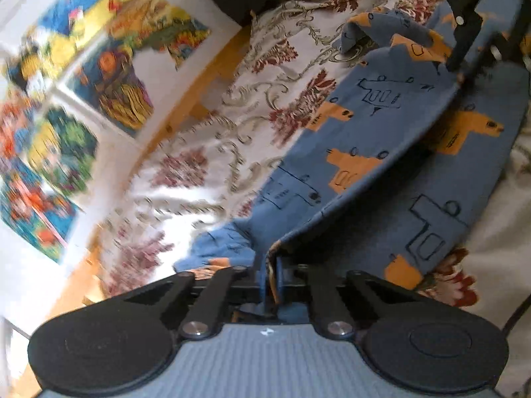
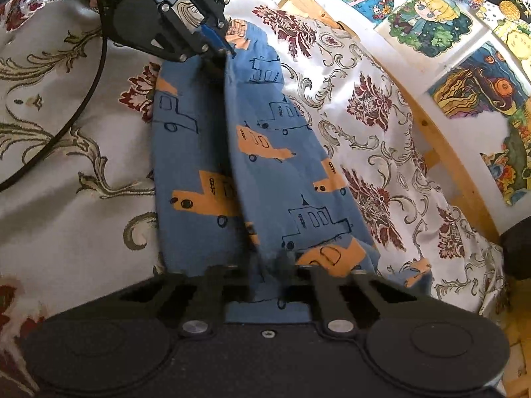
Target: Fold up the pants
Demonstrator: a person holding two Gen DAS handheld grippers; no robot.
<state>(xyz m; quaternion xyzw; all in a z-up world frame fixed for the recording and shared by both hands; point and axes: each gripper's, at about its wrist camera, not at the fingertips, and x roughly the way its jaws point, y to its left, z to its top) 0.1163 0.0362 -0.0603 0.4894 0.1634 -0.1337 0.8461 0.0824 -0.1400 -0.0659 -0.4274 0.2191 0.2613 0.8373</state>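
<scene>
Pants [image 2: 265, 165], blue with orange trucks, hang stretched over the floral bedspread [image 2: 66, 132], one layer raised above another lying flat. The left gripper [image 1: 270, 282] pinches one end tight; the right gripper [image 2: 275, 275] clamps the other. If either hold is shallow, the cloth may slip out mid-fold, and uneven pulling could skew the edges or bunch the layer beneath.
</scene>
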